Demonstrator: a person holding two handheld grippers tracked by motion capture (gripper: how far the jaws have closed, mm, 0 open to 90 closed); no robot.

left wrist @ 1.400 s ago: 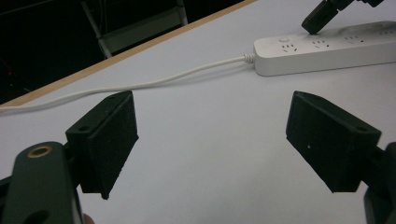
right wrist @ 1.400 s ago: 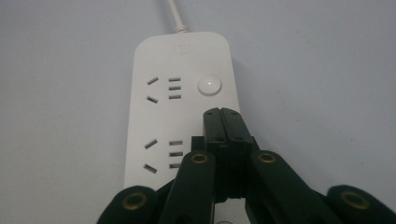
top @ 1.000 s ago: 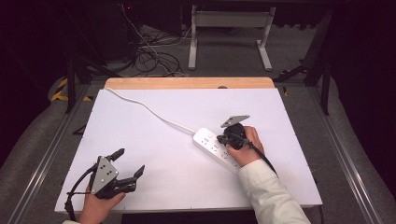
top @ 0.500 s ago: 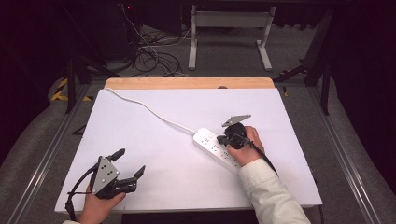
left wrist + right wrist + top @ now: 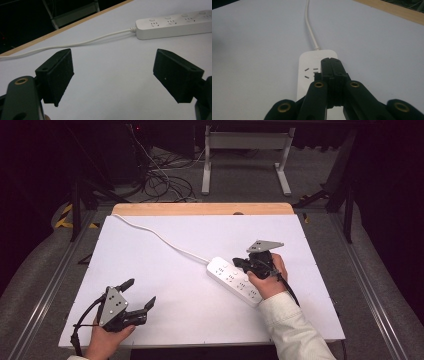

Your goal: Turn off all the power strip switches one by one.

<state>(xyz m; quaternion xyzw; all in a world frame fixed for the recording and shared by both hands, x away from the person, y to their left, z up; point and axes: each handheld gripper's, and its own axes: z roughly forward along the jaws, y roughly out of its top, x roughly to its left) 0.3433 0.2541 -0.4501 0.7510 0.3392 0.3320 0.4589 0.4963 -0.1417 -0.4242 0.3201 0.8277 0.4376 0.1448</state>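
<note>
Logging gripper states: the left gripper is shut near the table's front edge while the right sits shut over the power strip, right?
Not quite: the left gripper is open; the left gripper view shows its jaws wide apart. The right gripper is shut over the power strip.

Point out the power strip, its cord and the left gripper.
power strip (image 5: 234,281): high view, top face with the sockets.
cord (image 5: 165,240): high view, middle of its run across the table.
left gripper (image 5: 137,294): high view, midway between its open tips.
</note>
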